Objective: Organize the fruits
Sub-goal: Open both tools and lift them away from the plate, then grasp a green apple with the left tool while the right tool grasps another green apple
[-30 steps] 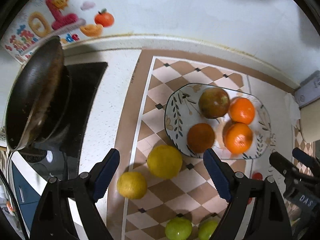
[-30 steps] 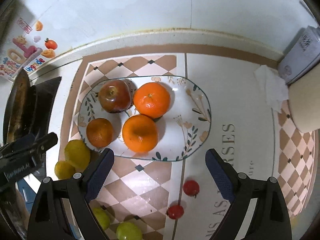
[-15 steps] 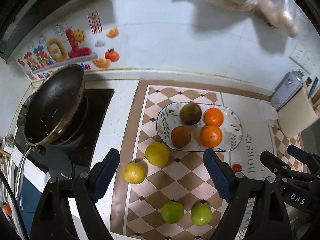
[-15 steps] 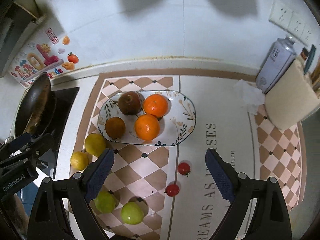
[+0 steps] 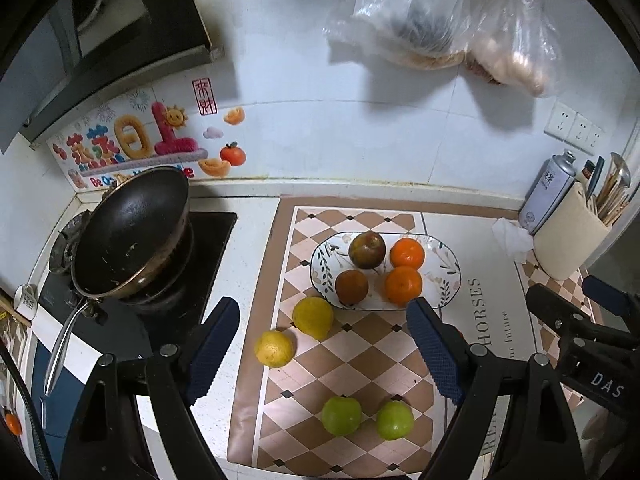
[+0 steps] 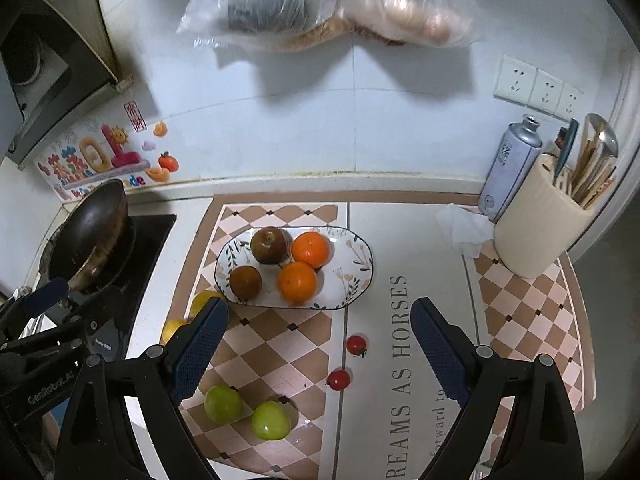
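Your left gripper [image 5: 323, 342] and right gripper [image 6: 318, 342] both spread wide and empty above the mat, plate [image 6: 356, 276] holding two oranges, an apple and a brown fruit, two lemons [image 5: 313, 317] just left of the plate, two green fruits [image 6: 223, 404] and two cherry tomatoes [image 6: 356, 345] in front of it

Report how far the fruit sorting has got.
Done: two oranges and two dark fruits lie on the plate. In hand: nothing; the left hand-held gripper and right hand-held gripper are open. Left on the mat: two yellow fruits, two green fruits and two small tomatoes.
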